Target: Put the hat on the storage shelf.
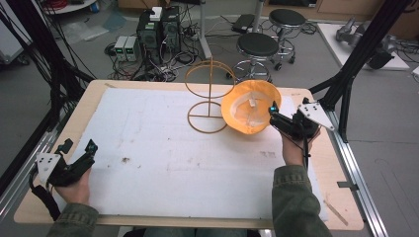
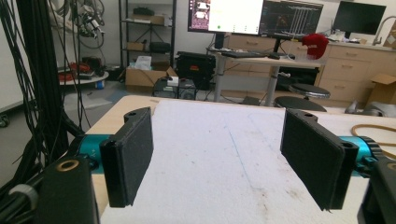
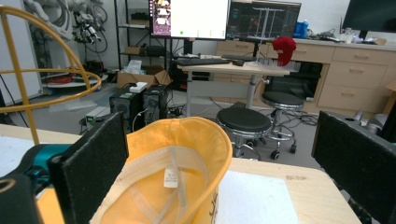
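A yellow cap [image 1: 249,111] lies upside down at the far right of the white mat [image 1: 163,163], its pale lining and label facing up. Beside it on the left stands a yellow wire hat stand [image 1: 210,94] with a round base and a hoop on top. My right gripper [image 1: 274,116] sits at the cap's right edge. In the right gripper view its jaws are wide apart, open, with the cap [image 3: 177,158] between them and the stand [image 3: 28,70] at left. My left gripper [image 1: 79,148] rests open near the mat's front left corner, with bare mat between its jaws [image 2: 217,140].
The wooden table [image 1: 99,89] ends just beyond the stand. Behind it on the floor are black stools [image 1: 258,47], computer boxes [image 1: 158,29] and tangled cables. Black frame posts [image 1: 356,59] rise at the right, and a metal rail runs along each side.
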Tool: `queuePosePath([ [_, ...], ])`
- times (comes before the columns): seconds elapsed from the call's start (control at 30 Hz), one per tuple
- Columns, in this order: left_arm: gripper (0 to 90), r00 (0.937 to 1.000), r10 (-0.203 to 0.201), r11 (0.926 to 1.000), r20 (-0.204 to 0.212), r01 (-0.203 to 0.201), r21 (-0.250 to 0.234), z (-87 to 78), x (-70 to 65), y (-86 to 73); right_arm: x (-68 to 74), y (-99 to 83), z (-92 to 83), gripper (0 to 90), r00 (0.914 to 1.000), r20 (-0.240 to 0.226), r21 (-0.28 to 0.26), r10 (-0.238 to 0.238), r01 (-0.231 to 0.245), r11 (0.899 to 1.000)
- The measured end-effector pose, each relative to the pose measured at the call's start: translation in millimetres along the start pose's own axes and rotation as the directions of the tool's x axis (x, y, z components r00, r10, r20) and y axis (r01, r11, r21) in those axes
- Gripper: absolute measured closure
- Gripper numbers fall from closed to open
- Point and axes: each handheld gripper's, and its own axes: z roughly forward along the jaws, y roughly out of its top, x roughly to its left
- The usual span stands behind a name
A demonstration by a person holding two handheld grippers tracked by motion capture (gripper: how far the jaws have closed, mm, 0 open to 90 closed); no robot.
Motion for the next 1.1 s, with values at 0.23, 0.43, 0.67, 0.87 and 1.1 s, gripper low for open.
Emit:
queuePosePath([
  [0.23,26.0,1.0,-0.004,1.0,0.002,0.004,-0.003,1.4,0.2,-0.3,-4.3,5.9,21.3,2.6,0.9996,0.021,0.026,0.019,-0.019,0.999],
  [0.43,26.0,0.9999,-0.008,1.0,0.008,0.008,-0.003,2.9,0.0,-0.5,-10.3,12.8,36.9,2.6,0.9985,0.034,0.042,0.042,-0.043,0.998],
  [0.67,26.0,0.9998,-0.014,0.9999,0.015,0.014,-0.006,4.4,0.1,-0.8,-12.2,15.4,64.3,2.7,0.9976,0.037,0.095,0.058,-0.062,0.994],
  [0.87,25.9,0.9997,-0.018,0.9998,0.016,0.018,-0.011,4.3,0.5,-0.5,-17.5,21.0,79.4,4.6,0.9961,0.029,0.14,0.084,-0.087,0.986],
  [1.1,26.0,0.9997,-0.011,0.9999,0.024,0.011,-0.009,5.8,-1.1,-0.7,-27.1,14.6,92.5,4.5,0.9901,0.035,0.217,0.136,-0.141,0.966],
])
